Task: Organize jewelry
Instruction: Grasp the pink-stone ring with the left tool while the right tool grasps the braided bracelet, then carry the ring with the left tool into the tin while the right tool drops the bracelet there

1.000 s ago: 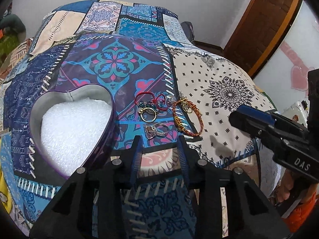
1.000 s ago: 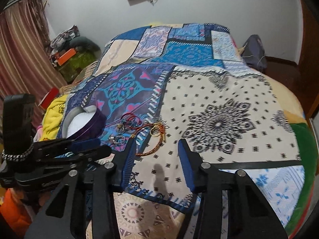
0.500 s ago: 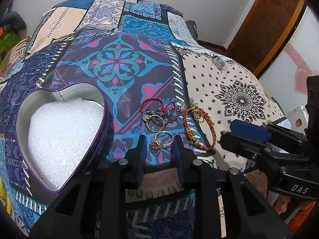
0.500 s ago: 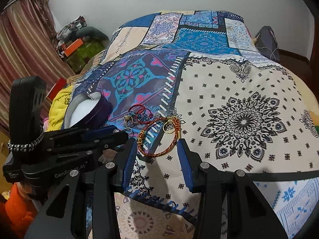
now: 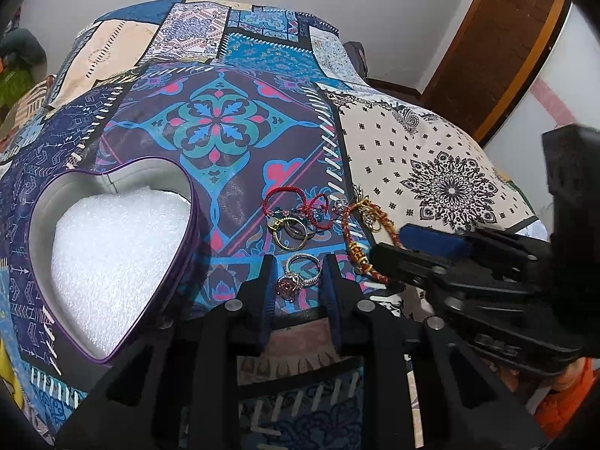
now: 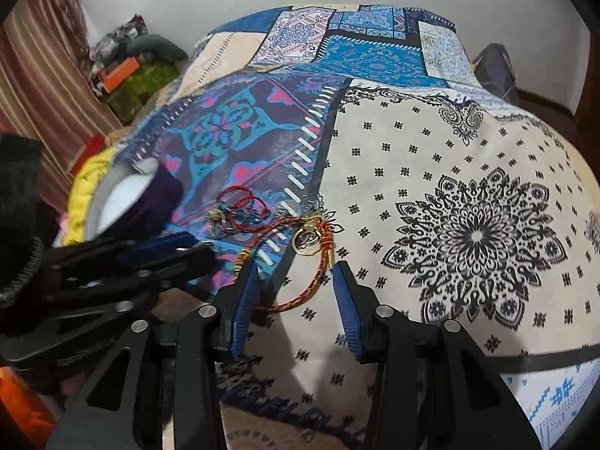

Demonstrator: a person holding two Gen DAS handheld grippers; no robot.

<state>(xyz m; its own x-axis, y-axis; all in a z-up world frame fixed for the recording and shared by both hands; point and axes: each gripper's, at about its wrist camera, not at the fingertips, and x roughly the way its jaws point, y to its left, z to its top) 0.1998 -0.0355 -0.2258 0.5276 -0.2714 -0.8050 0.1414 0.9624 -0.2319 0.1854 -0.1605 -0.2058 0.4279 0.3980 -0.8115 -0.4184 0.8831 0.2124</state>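
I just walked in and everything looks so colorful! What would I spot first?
Probably the big heart-shaped box with white padding, open on the patchwork bedspread. Right of it lies a little pile of rings and red bracelets, with the open left hand-held gripper around a pink-stone ring.

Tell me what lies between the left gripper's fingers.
In the left wrist view, the pink-stone ring lies on the bedspread between the open fingers of the left gripper, touching neither. Nothing else lies there.
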